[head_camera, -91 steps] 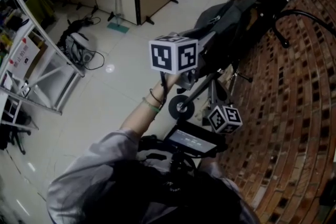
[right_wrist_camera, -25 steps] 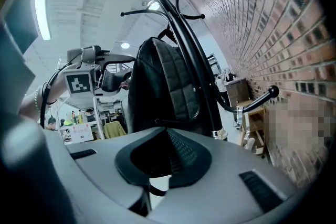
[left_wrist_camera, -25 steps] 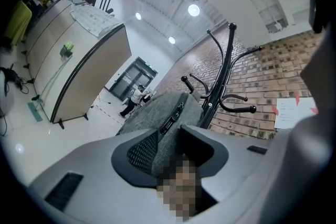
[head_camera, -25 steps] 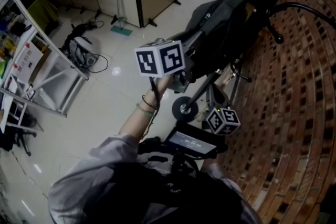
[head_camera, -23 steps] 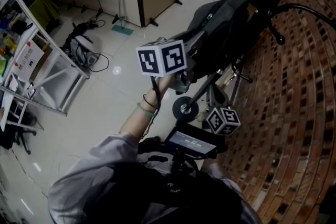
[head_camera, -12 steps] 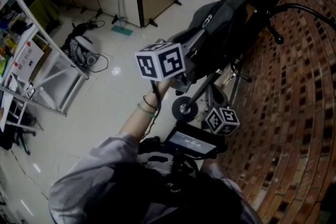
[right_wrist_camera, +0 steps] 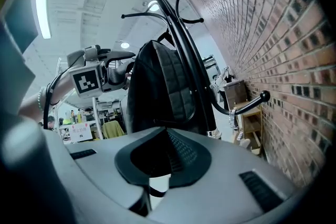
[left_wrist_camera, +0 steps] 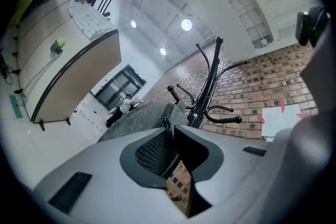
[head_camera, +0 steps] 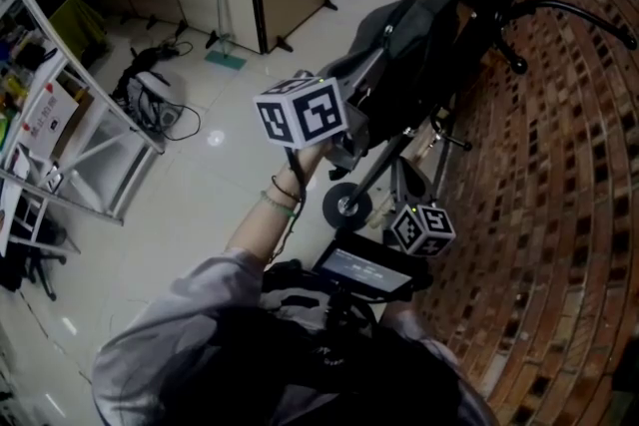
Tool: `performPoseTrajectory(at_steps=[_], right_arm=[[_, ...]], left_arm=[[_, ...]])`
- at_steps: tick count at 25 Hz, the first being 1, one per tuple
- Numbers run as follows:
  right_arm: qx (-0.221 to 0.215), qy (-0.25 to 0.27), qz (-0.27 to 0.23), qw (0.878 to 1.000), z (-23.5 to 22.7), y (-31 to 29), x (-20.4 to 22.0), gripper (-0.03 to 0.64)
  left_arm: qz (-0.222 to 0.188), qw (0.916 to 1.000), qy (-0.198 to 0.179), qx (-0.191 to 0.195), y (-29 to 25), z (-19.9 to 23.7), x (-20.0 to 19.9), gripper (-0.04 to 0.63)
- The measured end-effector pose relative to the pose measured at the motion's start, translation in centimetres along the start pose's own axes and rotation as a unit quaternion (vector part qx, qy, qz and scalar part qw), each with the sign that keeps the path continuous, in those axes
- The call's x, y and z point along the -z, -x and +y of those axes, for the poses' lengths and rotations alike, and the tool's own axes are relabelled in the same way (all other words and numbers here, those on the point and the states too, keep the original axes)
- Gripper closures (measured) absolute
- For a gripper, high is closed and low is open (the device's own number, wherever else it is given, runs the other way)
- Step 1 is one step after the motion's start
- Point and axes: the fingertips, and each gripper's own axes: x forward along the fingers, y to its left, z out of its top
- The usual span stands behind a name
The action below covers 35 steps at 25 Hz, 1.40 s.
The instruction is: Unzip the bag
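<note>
The left gripper point(left_wrist_camera: 169, 128) is raised at arm's length to the upper part of the bag point(head_camera: 409, 50), where the zip appears to run. Its jaws are closing, and a thin dark zipper pull point(left_wrist_camera: 167, 122) stands between their tips; the pads appear to press on it. The gripper points along the grey fabric, so a draw along the zip line can probably follow without a change of grip.

The bag hangs upright from a coat rack point(left_wrist_camera: 207, 76). Hung this way it is free to swing, so a slider drawn by one gripper alone is likely to drag the fabric with it.

The right gripper point(right_wrist_camera: 166, 129) is held low, near the person's body and well apart from the bag. Its jaws are together and hold nothing. From this position it faces the bag's dark panel and could be brought up to brace it. The brick wall point(head_camera: 559, 214) stands near the rack on the right and probably limits the swing on that side.
</note>
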Motion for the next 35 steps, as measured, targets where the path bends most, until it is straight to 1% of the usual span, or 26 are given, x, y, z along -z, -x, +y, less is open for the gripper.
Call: performPoseTrajectory(at_steps=[2,4,6,7,11,13,17,21,25,35], right_arm=[[0.001,-0.001,-0.002,1.0,-0.1,0.3,0.0,0.627],[-0.001,-0.002,-0.005,1.0,-0.1,0.4,-0.2,0.627],[-0.001,-0.004,-0.006,1.0,-0.2,0.5,-0.5,0.627],[0.0,-0.005,-0.006,1.0,-0.2,0.5,-0.5,0.627],[0.0,-0.005,-0.002,1.0,-0.4,0.4,0.0,0.627],[-0.003,-0.004,-0.005,1.0,-0.2,0.4,-0.1,0.627],[-0.007,-0.001,-0.009,1.0,-0.1,0.6,-0.6,0.627],[-0.005,0.0,-0.006,1.0,-0.1,0.6,-0.5,0.627],[-0.006,0.004,-0.005,1.0,0.1,0.6,-0.7,0.627],[-0.023,0.007,-0.015,1.0,1.4,0.5,-1.2,0.627]], left_arm=[[0.001,0.9999,-0.001,-0.011,0.2,0.4,0.3,0.56],[-0.006,0.9998,0.006,-0.018,0.5,0.8,0.2,0.586],[-0.01,0.9997,0.014,-0.016,0.3,1.1,0.1,0.586],[-0.008,0.9998,0.011,-0.017,0.2,1.1,0.1,0.586],[-0.003,0.9995,-0.013,-0.03,-0.1,1.1,0.3,0.588],[-0.007,0.9995,-0.007,-0.03,0.2,1.1,0.3,0.588],[-0.013,0.9995,0.021,-0.019,0.7,1.2,0.5,0.589],[-0.012,0.9995,0.023,-0.019,1.0,1.4,0.9,0.589],[-0.012,0.9992,0.034,-0.018,1.4,1.7,1.4,0.589],[-0.002,0.999,0.039,-0.024,2.1,2.4,2.1,0.589]])
